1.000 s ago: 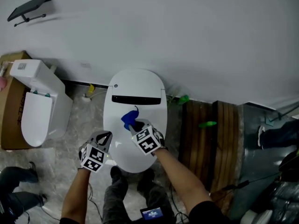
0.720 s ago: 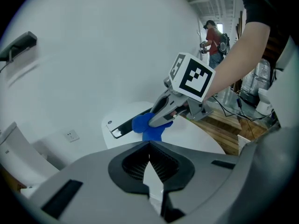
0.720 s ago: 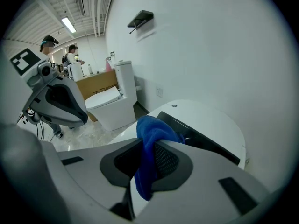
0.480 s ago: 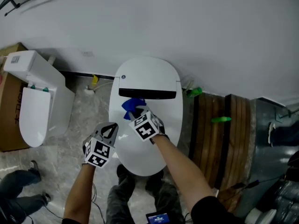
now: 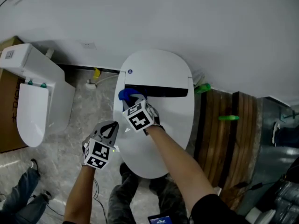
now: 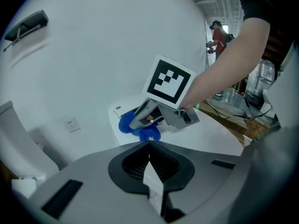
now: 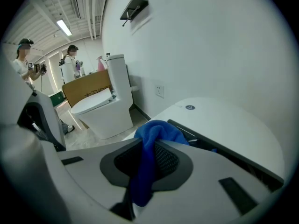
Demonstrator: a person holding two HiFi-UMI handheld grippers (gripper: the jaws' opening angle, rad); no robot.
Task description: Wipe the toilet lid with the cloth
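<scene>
On toilet lid (image 5: 164, 71), right gripper (image 5: 132, 101) has slid rearward to the dark slot (image 5: 163, 92), jaws clenched on blue cloth (image 5: 124, 95); left gripper (image 5: 111, 126) beside the rim, jaws closed, empty.

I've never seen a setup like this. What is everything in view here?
white toilet with closed lid: one, white, centre.
blue cloth: one, blue, near that toilet's black slot.
second white toilet: one, white, left.
brown cardboard box: one, brown, beside the second toilet.
brown wooden slats: several, brown, floor at right.
black wall bracket: one, black, high up.
white wall socket: one, white, low down.
people standing: two, pale tops, far background.
left gripper: one, grey, shut and empty, left of the lid.
right gripper: one, grey, shut on the blue cloth.
</scene>
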